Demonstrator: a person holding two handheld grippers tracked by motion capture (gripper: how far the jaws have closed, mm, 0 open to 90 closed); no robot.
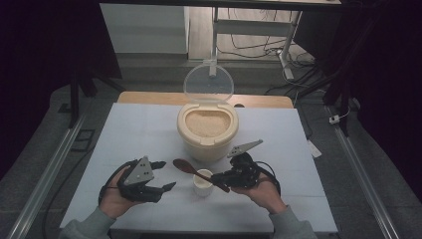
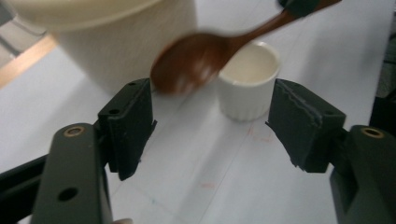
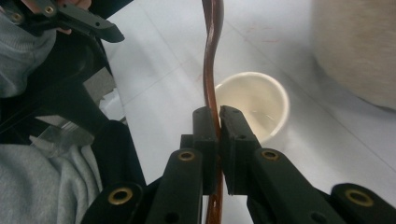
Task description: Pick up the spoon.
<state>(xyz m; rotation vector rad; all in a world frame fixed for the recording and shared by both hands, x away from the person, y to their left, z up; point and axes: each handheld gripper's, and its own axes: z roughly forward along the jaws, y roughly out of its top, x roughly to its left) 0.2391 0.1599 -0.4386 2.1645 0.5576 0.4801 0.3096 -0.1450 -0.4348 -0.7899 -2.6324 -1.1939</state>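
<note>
1. Brown wooden spoon: handle clamped between the jaws of the right claw, bowl pointing out toward the left, raised above the worktop just in front of the rice bin.
2. Left claw: jaws apart, nothing between them, hovering just left of the cup.
3. White cup: upright on the worktop, under the spoon handle, just in front of the bin.
4. Cream rice bin: clear lid raised, grain exposed.
5. Handling note: judged step is scooping rice. Keep the grip firm, dip the spoon bowl level into the grain, and steady the cup with the free claw before tipping.
</note>
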